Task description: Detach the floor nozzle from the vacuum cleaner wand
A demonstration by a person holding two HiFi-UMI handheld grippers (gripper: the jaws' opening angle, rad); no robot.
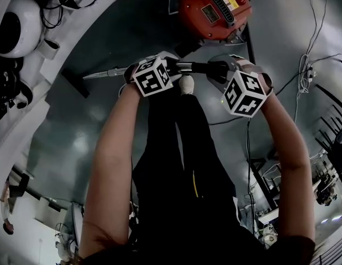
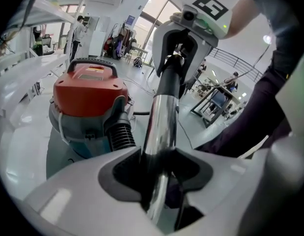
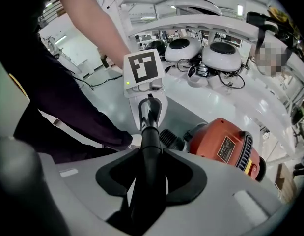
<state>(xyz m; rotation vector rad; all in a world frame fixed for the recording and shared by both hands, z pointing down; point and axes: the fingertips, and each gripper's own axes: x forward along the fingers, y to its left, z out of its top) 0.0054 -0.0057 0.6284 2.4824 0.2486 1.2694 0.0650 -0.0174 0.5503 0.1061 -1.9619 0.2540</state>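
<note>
The vacuum wand lies crosswise in front of the person, a chrome tube (image 1: 104, 72) at the left and a black section (image 1: 206, 67) at the right. My left gripper (image 1: 172, 66) is shut on the chrome tube (image 2: 159, 127), its pads pressed on both sides. On the black section (image 3: 151, 146) my right gripper (image 1: 226, 70) is shut. Each gripper view shows the other gripper further along the wand: the right one (image 2: 183, 38), the left one (image 3: 148, 102). A dark flat piece (image 1: 75, 84) lies by the wand's left tip; I cannot tell if it is the floor nozzle.
The red vacuum cleaner body (image 1: 215, 7) stands on the grey floor just beyond the wand, its ribbed hose (image 2: 120, 134) leading toward it. The person's dark trouser legs and a white shoe (image 1: 186, 85) are under the wand. Cables (image 1: 303, 65) run at the right, white equipment (image 1: 16, 26) at the left.
</note>
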